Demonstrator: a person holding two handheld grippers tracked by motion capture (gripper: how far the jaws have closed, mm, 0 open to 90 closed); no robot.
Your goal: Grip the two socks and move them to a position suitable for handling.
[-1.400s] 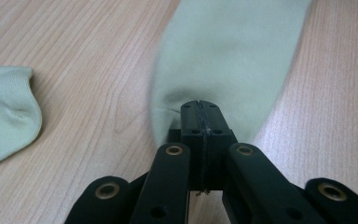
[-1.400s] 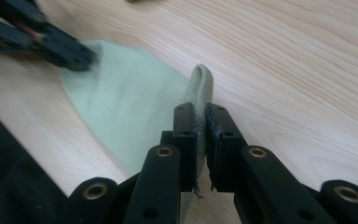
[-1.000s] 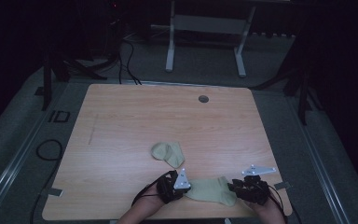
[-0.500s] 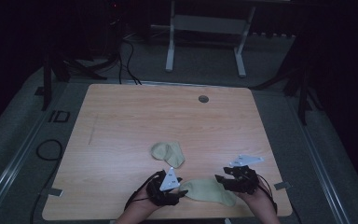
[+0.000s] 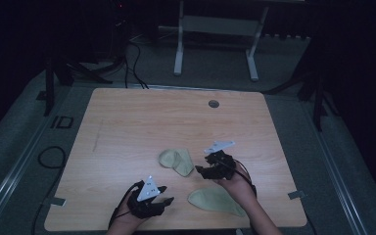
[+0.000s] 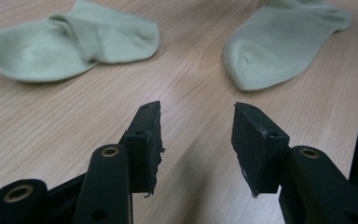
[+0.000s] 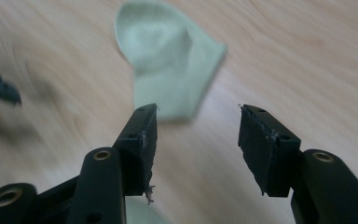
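Note:
Two pale green socks lie on the wooden table [image 5: 127, 127]. One is folded over [image 5: 176, 160] [image 6: 74, 42] [image 7: 168, 65]. The other lies flat [image 5: 215, 200] [image 6: 284, 42] near the front edge. My left gripper [image 5: 166, 200] [image 6: 198, 109] sits low at the front, left of the flat sock. Its jaws have just been opening and stand open with nothing between them. My right gripper [image 5: 199, 171] [image 7: 198, 109] hovers just right of the folded sock and points at it. Its jaws have also just been opening and hold nothing.
A round cable hole [image 5: 213, 104] sits near the table's far edge. A white stand [image 5: 215, 29] and cables [image 5: 132, 58] are on the floor behind. The table's front edge [image 5: 176, 229] runs just below both hands.
Both grippers were at the ends of the flat sock and have let go of it. The left one drew back to the left. The right one moved up and left toward the folded sock.

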